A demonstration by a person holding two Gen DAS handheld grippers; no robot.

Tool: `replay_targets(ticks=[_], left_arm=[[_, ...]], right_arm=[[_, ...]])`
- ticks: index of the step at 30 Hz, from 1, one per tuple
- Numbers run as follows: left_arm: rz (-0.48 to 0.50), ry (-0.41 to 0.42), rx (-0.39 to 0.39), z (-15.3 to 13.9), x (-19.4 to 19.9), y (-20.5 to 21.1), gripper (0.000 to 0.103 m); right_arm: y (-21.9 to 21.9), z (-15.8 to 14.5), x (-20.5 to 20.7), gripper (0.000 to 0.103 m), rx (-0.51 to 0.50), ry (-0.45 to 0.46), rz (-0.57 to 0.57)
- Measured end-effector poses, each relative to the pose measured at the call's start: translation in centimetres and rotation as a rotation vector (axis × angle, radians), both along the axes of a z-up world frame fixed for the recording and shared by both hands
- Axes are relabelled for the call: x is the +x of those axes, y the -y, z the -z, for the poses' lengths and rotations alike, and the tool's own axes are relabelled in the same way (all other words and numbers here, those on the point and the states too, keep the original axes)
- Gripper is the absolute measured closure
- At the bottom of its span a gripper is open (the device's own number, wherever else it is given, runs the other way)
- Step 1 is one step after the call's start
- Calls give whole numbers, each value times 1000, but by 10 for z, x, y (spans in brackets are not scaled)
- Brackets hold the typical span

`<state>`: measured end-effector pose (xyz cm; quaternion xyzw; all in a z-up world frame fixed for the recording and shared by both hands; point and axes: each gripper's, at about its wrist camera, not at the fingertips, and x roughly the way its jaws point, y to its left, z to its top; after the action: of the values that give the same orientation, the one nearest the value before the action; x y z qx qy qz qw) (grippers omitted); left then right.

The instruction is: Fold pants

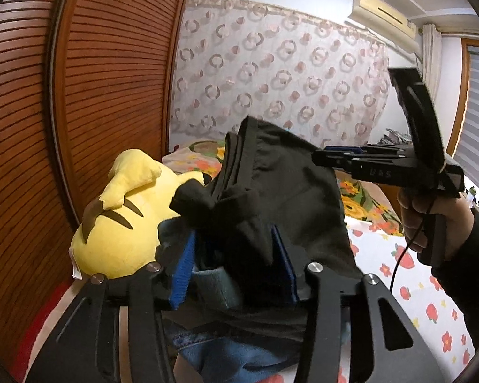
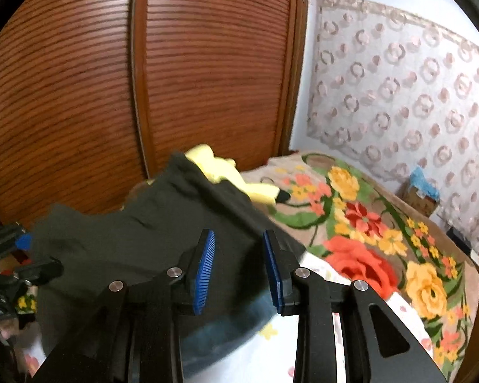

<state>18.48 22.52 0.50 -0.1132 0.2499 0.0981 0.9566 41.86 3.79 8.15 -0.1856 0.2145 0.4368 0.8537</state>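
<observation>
The black pants (image 1: 287, 175) lie bunched and raised on a pile of clothes on the bed. My left gripper (image 1: 233, 233) stands open, and a fold of the black cloth sits loosely between its blue pads (image 1: 183, 265). In the right wrist view the pants (image 2: 143, 223) stretch away to the left, and their near edge passes between the parted jaws of my right gripper (image 2: 238, 234), which is open. A hand holds the right gripper (image 1: 319, 156) at the pants' right edge. The left gripper (image 2: 25, 252) shows at the far left edge.
A yellow plush toy (image 1: 121, 223) lies left of the pants against the louvred wooden wardrobe doors (image 1: 111, 79). Blue denim (image 1: 226, 351) sits under the pants. A floral blanket (image 2: 367, 223) and a strawberry-print sheet (image 1: 415, 271) cover the bed. A box (image 2: 421, 194) stands by the curtain.
</observation>
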Motion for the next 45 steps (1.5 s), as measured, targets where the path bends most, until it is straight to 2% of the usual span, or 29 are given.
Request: replay_targets(ticks=[5,9,13,23,26,28,29,33,37,44,45], left_arm=[[-1,-32,4,4,0,-1,47],[1,-40,-17,4,-3,-4,34],[4,-43,-8,1,-9,0,26],[55,-39,40,-15,-31,22,18],[69,-32,46,-19,-39,27,12],[78,-23,54,-23,-46,32,1],[82,-17,57,-25,-49,34,0],[72,-30,105,-31,-60,45,0],[79,-21,109,-35,-70,49,0],[106,-6,110,-36,-90,65,0],[113,-5,111,-36,-93,67,0]], right_arm=[[1,5,25,71,11,-46,66],[-1,2,28,71,39,-91,74],[4,-3,15,71,61,-105,70],[34,-5,-35,69,103,-92,72],[43,-4,-47,65,109,-89,84],[50,-5,-56,65,118,-92,90],[53,-5,-60,64,120,-91,94],[65,-6,-81,57,130,-81,110],[76,-6,-103,47,135,-73,121],[97,1,-141,23,137,-60,192],[100,2,-147,22,139,-60,193]])
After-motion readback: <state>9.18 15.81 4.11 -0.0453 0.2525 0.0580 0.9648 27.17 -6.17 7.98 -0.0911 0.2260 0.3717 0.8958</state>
